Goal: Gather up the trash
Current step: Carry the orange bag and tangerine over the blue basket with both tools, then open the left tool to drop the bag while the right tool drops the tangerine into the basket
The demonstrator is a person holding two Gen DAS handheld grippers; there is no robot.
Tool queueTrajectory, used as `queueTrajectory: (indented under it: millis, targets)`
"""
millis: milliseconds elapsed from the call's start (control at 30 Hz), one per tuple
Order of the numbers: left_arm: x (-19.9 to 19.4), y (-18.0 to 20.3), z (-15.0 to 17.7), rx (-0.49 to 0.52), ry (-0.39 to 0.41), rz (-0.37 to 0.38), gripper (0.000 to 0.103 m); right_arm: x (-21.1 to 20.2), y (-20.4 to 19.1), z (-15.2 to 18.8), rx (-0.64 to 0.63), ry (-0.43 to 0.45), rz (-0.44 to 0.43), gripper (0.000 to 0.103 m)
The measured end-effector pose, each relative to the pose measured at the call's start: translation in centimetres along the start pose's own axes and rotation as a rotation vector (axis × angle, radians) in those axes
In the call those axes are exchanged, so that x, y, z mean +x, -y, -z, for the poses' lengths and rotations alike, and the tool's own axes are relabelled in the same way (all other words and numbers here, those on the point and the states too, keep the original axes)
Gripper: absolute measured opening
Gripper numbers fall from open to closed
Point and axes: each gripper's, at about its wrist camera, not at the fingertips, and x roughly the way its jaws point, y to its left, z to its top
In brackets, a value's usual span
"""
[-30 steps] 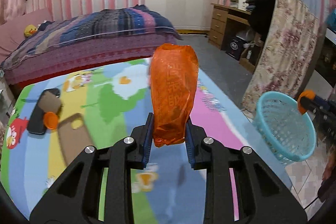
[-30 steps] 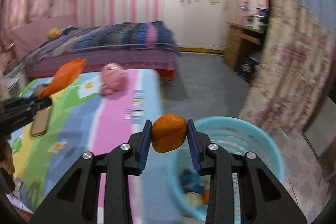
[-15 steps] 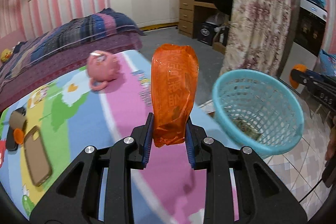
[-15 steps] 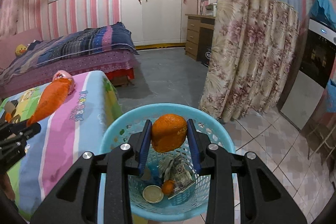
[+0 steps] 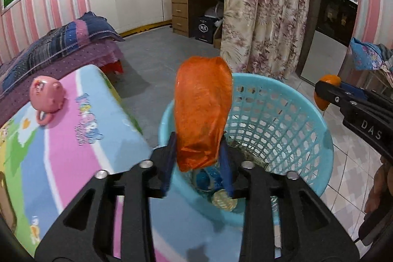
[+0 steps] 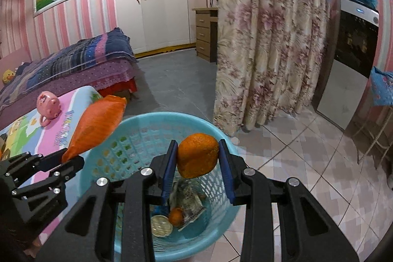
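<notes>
My left gripper (image 5: 199, 151) is shut on an orange plastic bag (image 5: 202, 112) and holds it over the near rim of the light blue mesh basket (image 5: 282, 114). The bag also shows in the right wrist view (image 6: 95, 124). My right gripper (image 6: 197, 163) is shut on an orange peel (image 6: 197, 155) above the basket (image 6: 137, 136). That peel also shows in the left wrist view (image 5: 326, 92), at the right. Inside the basket lie a crumpled wrapper (image 6: 189, 200), a small orange piece (image 6: 176, 215) and a round lid (image 6: 161, 225).
A table with a colourful cartoon mat (image 5: 73, 139) stands left of the basket, with a pink pig toy (image 5: 46, 95) on it. A floral curtain (image 6: 265, 53) hangs behind the basket. A bed (image 6: 73, 60), a desk (image 5: 194, 4) and a fridge (image 6: 353, 60) stand around.
Both grippers have swung right, from over the table to above the basket. Each still holds its item. The basket now lies directly under them.
</notes>
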Motion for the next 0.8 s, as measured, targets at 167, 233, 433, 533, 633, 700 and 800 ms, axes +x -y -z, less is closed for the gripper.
queueTrajectory:
  millis: [167, 233, 433, 533, 633, 700, 800]
  targets:
    - [-0.1, -0.5, 0.1, 0.000, 0.012, -0.044, 0.072, 0.6, 0.6, 0.4, 0.003, -0.016, 0.004, 0.034]
    - [-0.7, -1.8, 0.0, -0.028, 0.025, -0.081, 0.081, 0.6, 0.4, 0.4, 0.001, -0.015, 0.001, 0.034]
    - [-3.4, -6.3, 1.0, -0.107, 0.056, -0.207, 0.092, 0.3, -0.5, 0.6, -0.017, -0.010, -0.008, 0.034]
    - [-4.8, -8.6, 1.3, -0.149, 0.061, -0.230, 0.093, 0.6, -1.5, 0.6, -0.042, -0.012, -0.015, 0.034]
    - [-6.3, -10.3, 1.6, -0.157, 0.075, -0.267, 0.095, 1.0, -2.3, 0.4, -0.055, -0.015, -0.027, 0.034]
    - [-7.1, -11.3, 1.9, -0.171, 0.079, -0.290, 0.096, 1.3, -2.8, 0.3, -0.068, -0.017, -0.025, 0.034]
    - [-8.3, -12.6, 2.6, -0.204, 0.077, -0.313, 0.096, 2.0, -3.7, 0.2, -0.081, -0.023, 0.004, 0.036]
